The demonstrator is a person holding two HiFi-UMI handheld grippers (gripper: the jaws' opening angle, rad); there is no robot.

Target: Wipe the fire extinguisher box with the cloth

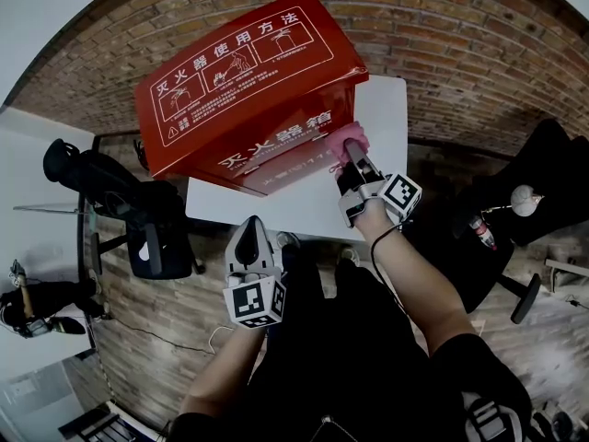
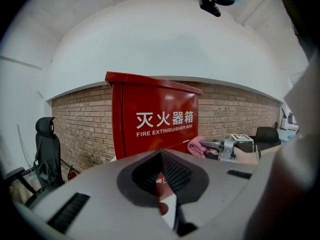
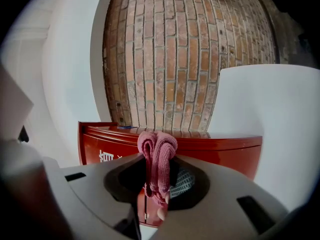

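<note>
The red fire extinguisher box [image 1: 239, 90] stands on a white worktop [image 1: 385, 118] in front of a brick wall [image 1: 442, 53]. Its sloping lid carries white pictures and print, and its front bears white lettering. The right gripper [image 1: 353, 157] reaches over the worktop to the right end of the box's front. Its fingers pinch a bunched pink cloth [image 1: 348, 140], which sticks out past the tips. In the head view the cloth lies against the lower right part of the front. In the right gripper view the folded wad of cloth rises from between the fingers, in front of the box's top edge. The left gripper [image 1: 248, 232] hangs nearer the person, off the near edge of the worktop and well apart from the box. Its fingers are pressed together at the tips with nothing between them. The left gripper view faces the front of the box and shows the right gripper and the cloth at the box's right edge. A black office chair [image 1: 147, 224] stands on the floor to the left of the worktop.
</note>
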